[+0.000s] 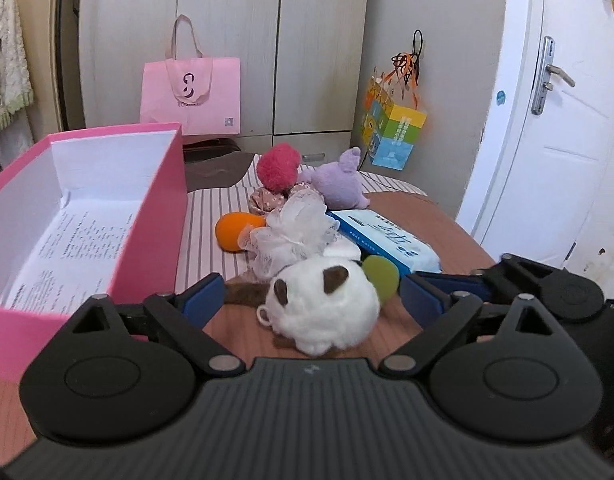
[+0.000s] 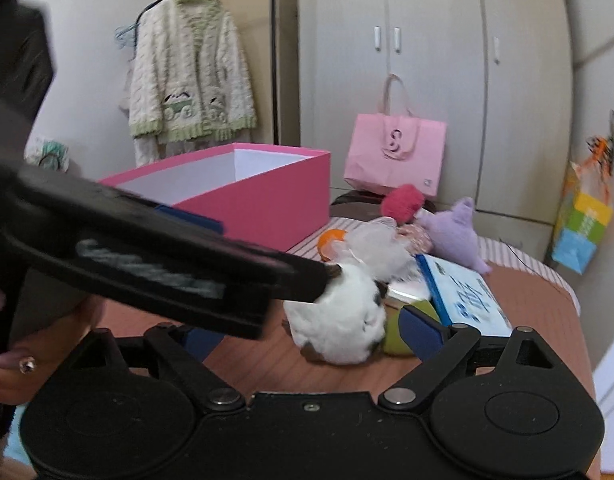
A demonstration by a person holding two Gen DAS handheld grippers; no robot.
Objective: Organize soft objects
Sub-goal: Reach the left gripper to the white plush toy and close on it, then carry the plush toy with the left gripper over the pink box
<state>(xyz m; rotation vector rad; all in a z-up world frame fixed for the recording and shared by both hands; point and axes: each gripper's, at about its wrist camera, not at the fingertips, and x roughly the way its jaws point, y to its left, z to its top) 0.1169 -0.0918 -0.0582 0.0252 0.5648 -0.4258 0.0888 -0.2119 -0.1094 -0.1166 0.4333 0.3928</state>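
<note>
Left wrist view: left gripper (image 1: pixel 311 294) spread wide, white plush toy (image 1: pixel 323 308) lying on the table (image 1: pixel 447 248) between its blue pads, not pinched; pink box (image 1: pixel 147 216) open at left, printed paper inside; wipes pack (image 1: pixel 387 240) behind. Right wrist view: right gripper (image 2: pixel 315 330) likewise spread about the same toy; hanging cardigan (image 2: pixel 191 76) seen here only; box interior hidden.
</note>
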